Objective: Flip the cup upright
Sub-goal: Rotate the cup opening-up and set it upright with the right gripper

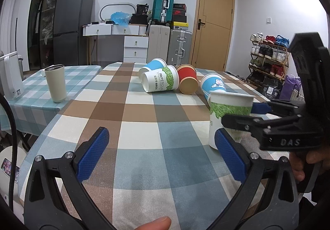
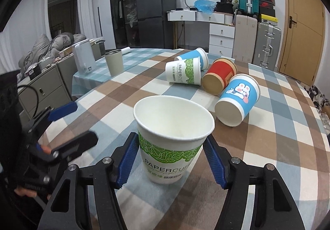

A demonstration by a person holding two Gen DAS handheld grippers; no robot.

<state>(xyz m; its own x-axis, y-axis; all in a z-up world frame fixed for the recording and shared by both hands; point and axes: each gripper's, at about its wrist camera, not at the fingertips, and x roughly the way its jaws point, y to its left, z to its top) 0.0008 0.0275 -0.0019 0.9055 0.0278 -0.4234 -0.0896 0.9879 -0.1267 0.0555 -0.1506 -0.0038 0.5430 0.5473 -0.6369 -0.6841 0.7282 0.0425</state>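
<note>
Checked tablecloth [image 2: 278, 147] | right gripper [image 2: 171, 160] brackets upright cup [image 2: 173, 139], contact unclear | left gripper [image 1: 163, 155] spread

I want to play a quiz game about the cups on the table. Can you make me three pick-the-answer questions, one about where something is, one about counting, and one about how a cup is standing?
1. Where is the beige tumbler?
A. beside the white kettle
B. inside the red cup
C. between the blue pads

2. How many paper cups lie on their sides?
A. two
B. four
C. six

3. How is the cup between the right gripper pads?
A. upside down
B. crushed flat
C. upright, mouth up

Answers:
1 A, it stands apart on the small checked table near the kettle.
2 B, a blue cup, a leaf cup, the red one and the bunny cup.
3 C, the upright cup shows its open, empty inside.
</note>
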